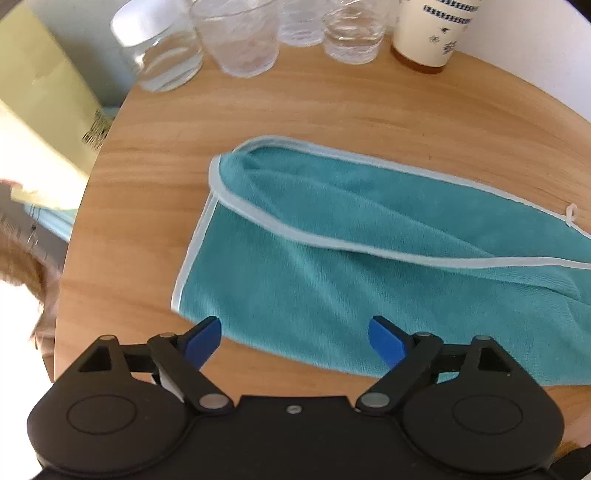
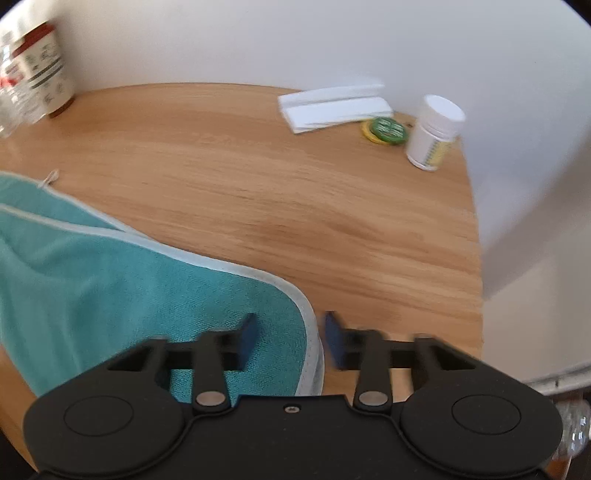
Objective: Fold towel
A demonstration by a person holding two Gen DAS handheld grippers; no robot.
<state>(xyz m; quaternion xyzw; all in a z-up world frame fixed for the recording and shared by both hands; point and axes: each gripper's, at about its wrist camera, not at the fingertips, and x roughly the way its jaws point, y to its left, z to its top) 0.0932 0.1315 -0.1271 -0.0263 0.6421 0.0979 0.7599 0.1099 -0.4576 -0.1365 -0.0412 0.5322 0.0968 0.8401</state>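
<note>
Towel (image 1: 332,258) beside blurred, unreadable labels

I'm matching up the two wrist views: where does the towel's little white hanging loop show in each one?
Left wrist view: the hanging loop sits at the far right edge, on the teal towel's back hem.
Right wrist view: the same loop is at the far left, on the towel's upper corner.
Shared landmark: the cream patterned jar at the back of the wooden table.
</note>
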